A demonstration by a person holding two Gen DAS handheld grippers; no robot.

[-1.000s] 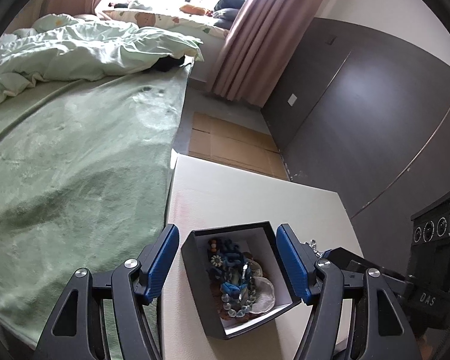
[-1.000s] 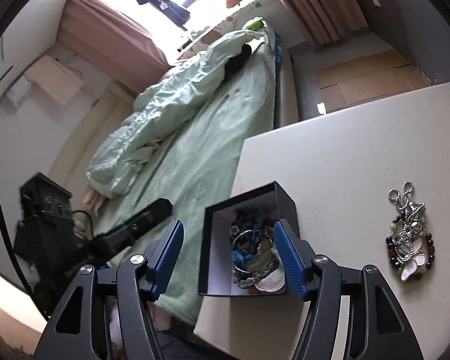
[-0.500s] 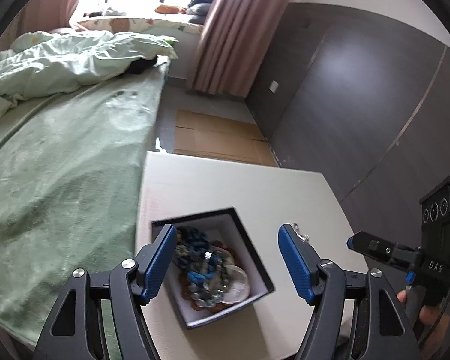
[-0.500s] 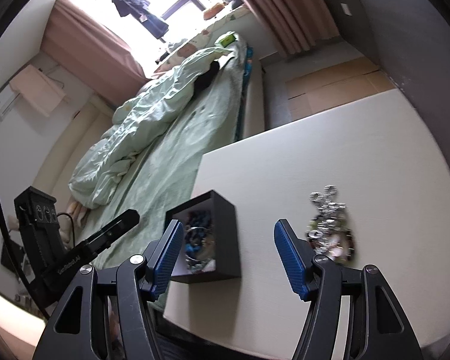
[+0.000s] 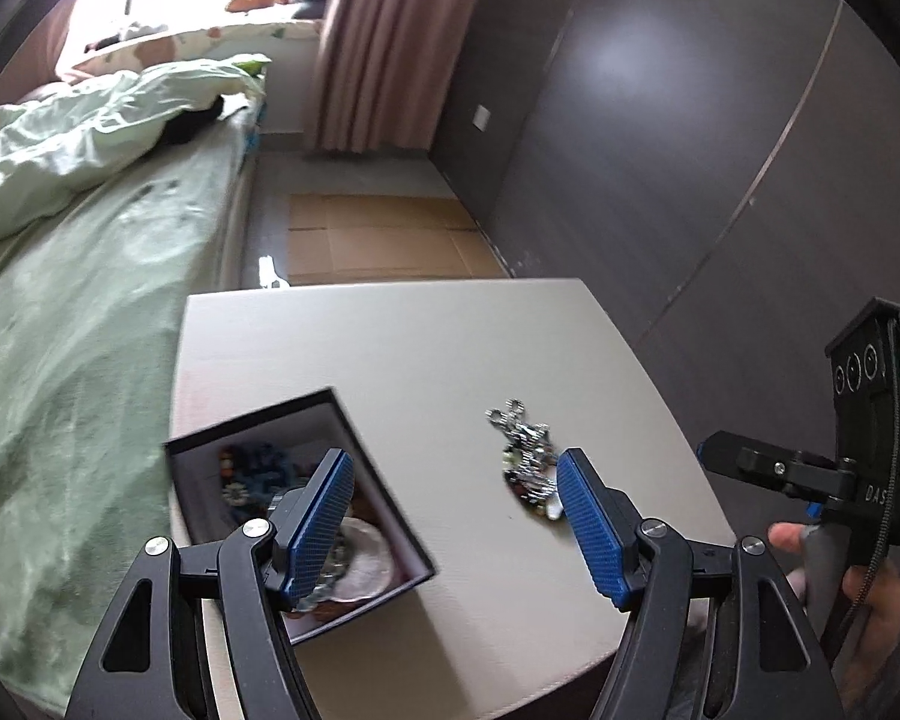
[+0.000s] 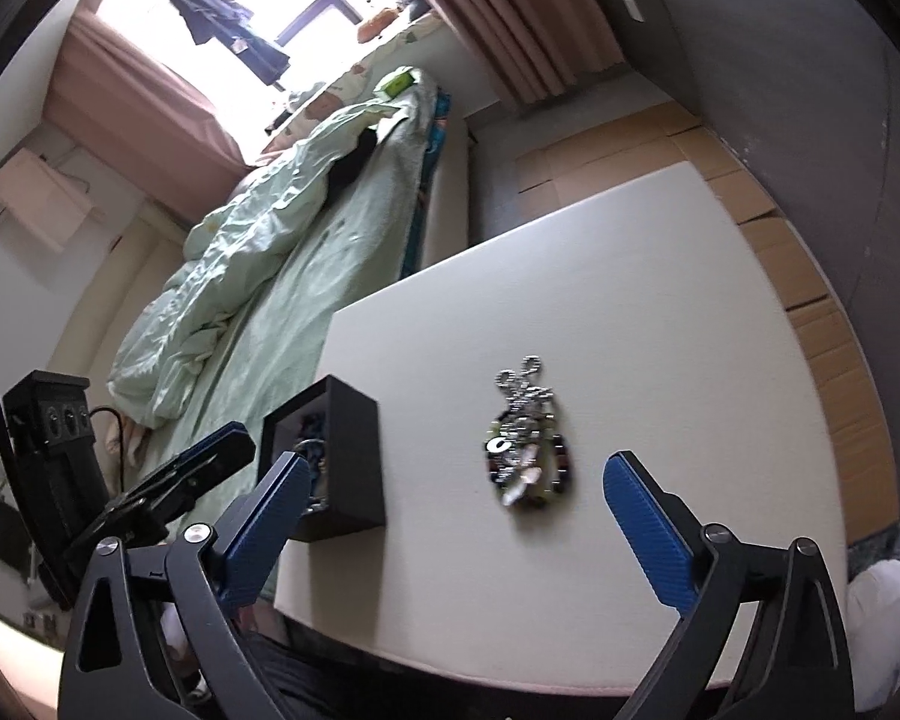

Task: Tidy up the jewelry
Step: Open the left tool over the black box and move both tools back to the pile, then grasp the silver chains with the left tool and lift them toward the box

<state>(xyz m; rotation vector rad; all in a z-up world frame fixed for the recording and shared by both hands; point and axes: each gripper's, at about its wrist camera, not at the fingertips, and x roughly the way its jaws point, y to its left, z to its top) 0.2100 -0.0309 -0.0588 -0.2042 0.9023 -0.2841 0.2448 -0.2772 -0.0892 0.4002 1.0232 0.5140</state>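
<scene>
The left gripper (image 5: 453,516), black-framed with blue ribbed pads, hung wide open over the pale beige rectangular tabletop (image 5: 426,354) and held nothing; its left pad overlapped the black square cardboard box with a white lining (image 5: 258,456), which sat at about eight o'clock in the left wrist view, near the table's left edge; inside the box lay a tangle of blue and brown beaded bracelets with a pale shell-like piece (image 5: 363,564); the loose heap of silver chain and dark beaded jewelry (image 5: 525,456) rested on the bare tabletop at about four o'clock, just beside the right pad, apart from the box. The right gripper (image 6: 462,516), of the same build, was likewise spread wide and empty; in its view the jewelry heap (image 6: 525,444) lay between the pads, slightly ahead of them, and the box (image 6: 345,450) stood at nine o'clock; a bed with a rumpled mint-green duvet (image 6: 258,276) ran toward eleven o'clock.
</scene>
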